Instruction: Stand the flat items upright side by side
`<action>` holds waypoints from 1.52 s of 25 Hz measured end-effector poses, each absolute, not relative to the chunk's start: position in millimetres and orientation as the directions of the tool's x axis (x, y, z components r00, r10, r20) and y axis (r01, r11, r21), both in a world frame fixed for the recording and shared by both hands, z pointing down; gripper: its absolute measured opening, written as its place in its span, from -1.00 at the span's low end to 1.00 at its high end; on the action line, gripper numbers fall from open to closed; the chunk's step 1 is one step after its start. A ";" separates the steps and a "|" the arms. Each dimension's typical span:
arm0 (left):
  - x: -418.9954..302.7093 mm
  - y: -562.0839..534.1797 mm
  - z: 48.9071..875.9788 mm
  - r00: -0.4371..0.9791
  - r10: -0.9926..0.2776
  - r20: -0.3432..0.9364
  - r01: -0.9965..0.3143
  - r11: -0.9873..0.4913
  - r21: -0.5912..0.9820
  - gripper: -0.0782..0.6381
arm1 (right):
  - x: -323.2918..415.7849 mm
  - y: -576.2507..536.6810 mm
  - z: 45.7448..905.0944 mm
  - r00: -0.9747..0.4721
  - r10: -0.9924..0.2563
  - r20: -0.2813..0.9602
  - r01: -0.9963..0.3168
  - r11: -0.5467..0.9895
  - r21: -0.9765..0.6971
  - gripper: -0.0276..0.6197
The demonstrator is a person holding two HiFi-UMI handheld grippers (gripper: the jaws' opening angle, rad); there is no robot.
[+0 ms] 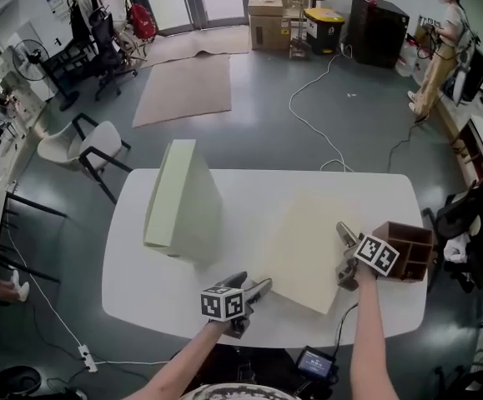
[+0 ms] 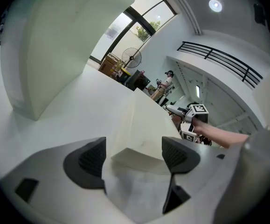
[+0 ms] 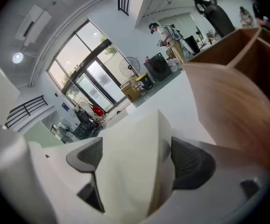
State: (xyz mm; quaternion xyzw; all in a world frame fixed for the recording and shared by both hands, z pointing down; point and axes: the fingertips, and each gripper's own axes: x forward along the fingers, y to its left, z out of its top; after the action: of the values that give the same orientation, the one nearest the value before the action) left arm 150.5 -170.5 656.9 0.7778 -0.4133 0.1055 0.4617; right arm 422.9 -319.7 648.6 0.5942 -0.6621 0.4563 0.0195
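Note:
A pale green flat box stands upright on the left half of the white table; in the left gripper view the pale green flat box rises at the left. A cream flat panel lies flat to its right. My left gripper is at the panel's near corner, open, and that corner sits between the jaws of the left gripper without touching the pads. My right gripper is at the panel's right edge. The right gripper is open with the panel lying between its jaws.
A brown wooden divided box stands at the table's right edge, close beside my right gripper, and fills the right side as the wooden box. A small screen device sits by the front edge. Chairs stand left of the table.

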 end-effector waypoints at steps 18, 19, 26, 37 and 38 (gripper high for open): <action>176.2 -176.9 661.5 0.845 -0.247 0.474 -0.515 -0.615 0.597 0.22 | 399.8 -316.2 622.2 -0.379 -0.778 0.502 -0.780 -0.023 -0.625 0.35; 176.8 -176.2 660.4 0.848 -0.238 0.474 -0.504 -0.640 0.580 0.23 | 398.2 -314.4 612.8 -0.378 -0.792 0.479 -0.786 0.001 -0.619 0.34; 182.6 -170.8 647.6 0.817 -0.181 0.548 -0.418 -0.840 0.347 0.31 | 389.3 -281.4 544.1 -0.392 -0.859 0.330 -0.822 0.165 -0.545 0.32; 186.3 -202.7 638.8 0.687 -0.297 0.663 -0.367 -0.930 -0.036 0.31 | 374.0 -212.5 460.7 -0.385 -0.898 0.215 -0.879 0.286 -0.381 0.27; 189.0 -204.6 639.0 0.685 -0.302 0.663 -0.356 -0.933 -0.056 0.31 | 373.6 -204.6 457.1 -0.384 -0.898 0.215 -0.884 0.290 -0.367 0.26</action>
State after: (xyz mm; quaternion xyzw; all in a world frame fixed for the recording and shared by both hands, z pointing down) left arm 189.0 -204.6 639.0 0.9171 -0.1792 0.3539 0.0384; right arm 373.6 -204.6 457.1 0.5549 -0.8029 0.2172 -0.0163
